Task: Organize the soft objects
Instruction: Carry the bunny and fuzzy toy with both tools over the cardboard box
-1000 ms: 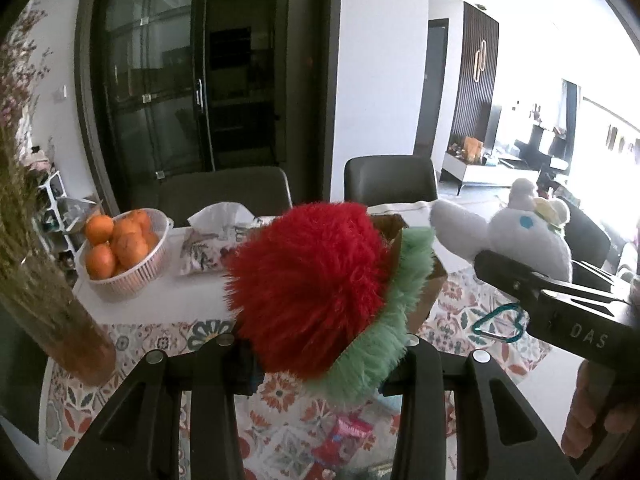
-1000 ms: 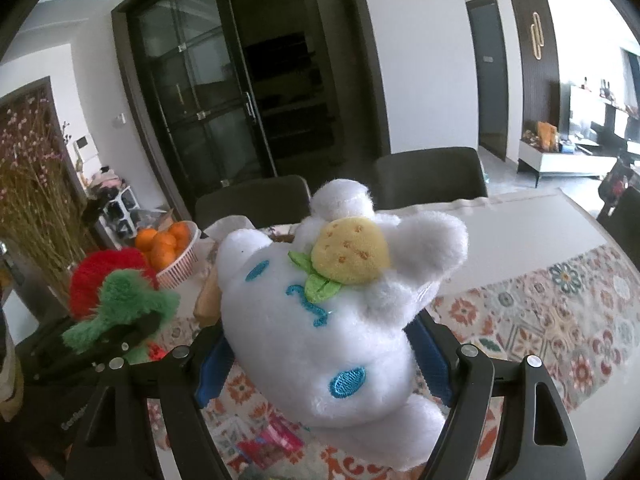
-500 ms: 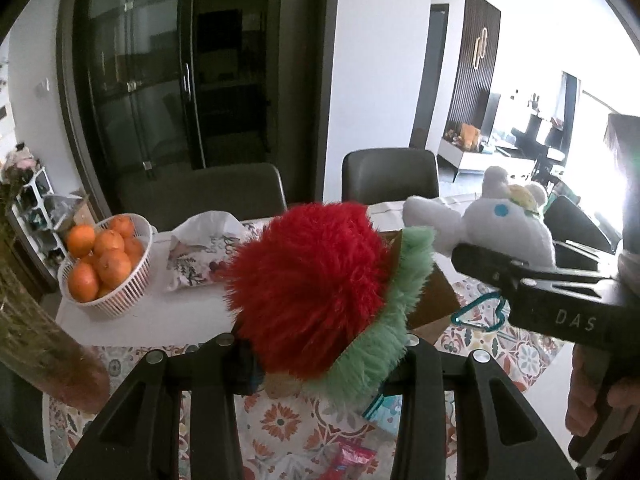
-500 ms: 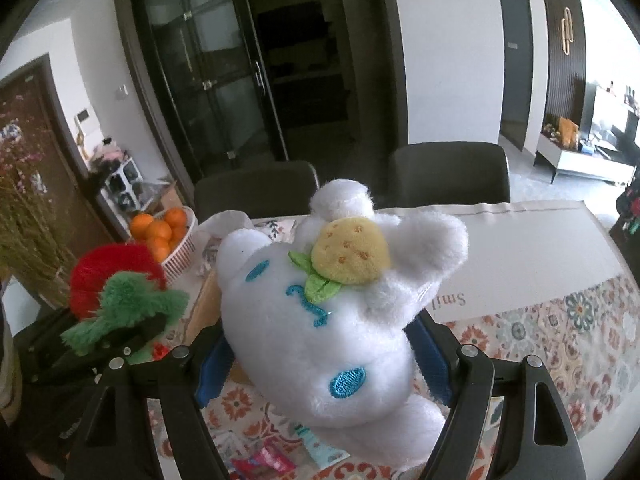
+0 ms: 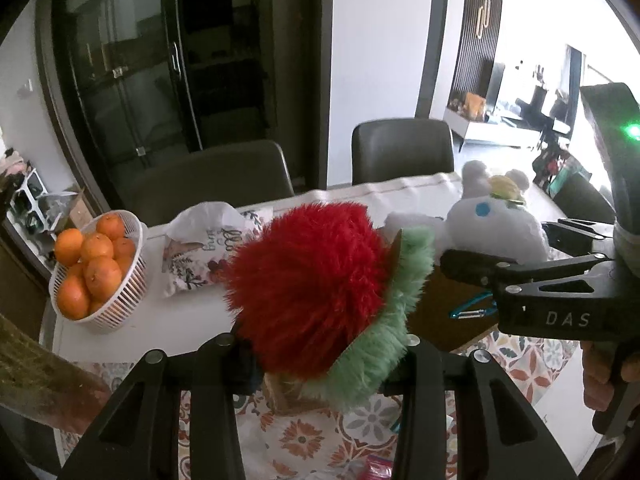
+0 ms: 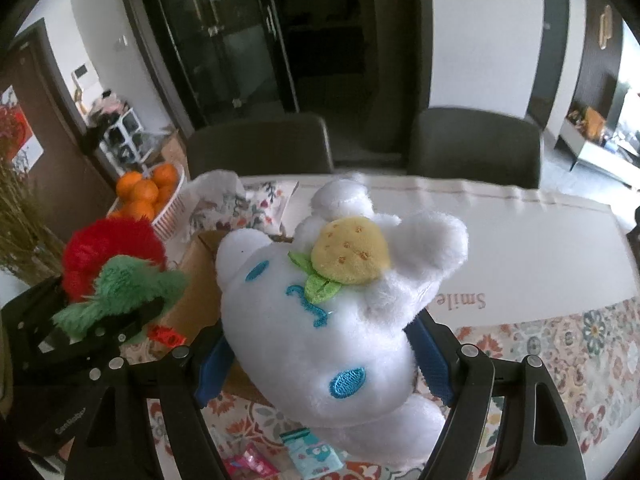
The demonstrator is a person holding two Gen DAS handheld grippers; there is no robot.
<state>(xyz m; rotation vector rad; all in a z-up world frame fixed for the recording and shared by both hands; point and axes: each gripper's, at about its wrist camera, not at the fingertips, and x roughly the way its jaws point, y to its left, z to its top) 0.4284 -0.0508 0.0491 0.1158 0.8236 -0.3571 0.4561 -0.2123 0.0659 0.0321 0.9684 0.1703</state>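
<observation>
White plush [image 6: 320, 320]: long axis 11-to-5 o'clock, ears toward 12, pinched between right gripper [image 6: 320, 364] pads.
Red-green plush [image 5: 316, 292]: clamped in left gripper [image 5: 320, 364], at its 12 o'clock.

Both tools moved across the bench toward the open brown cardboard box [image 5: 448, 304]. The white basket of oranges [image 5: 98, 268] and the floral tissue pack [image 5: 208, 256] now look nearer.
</observation>
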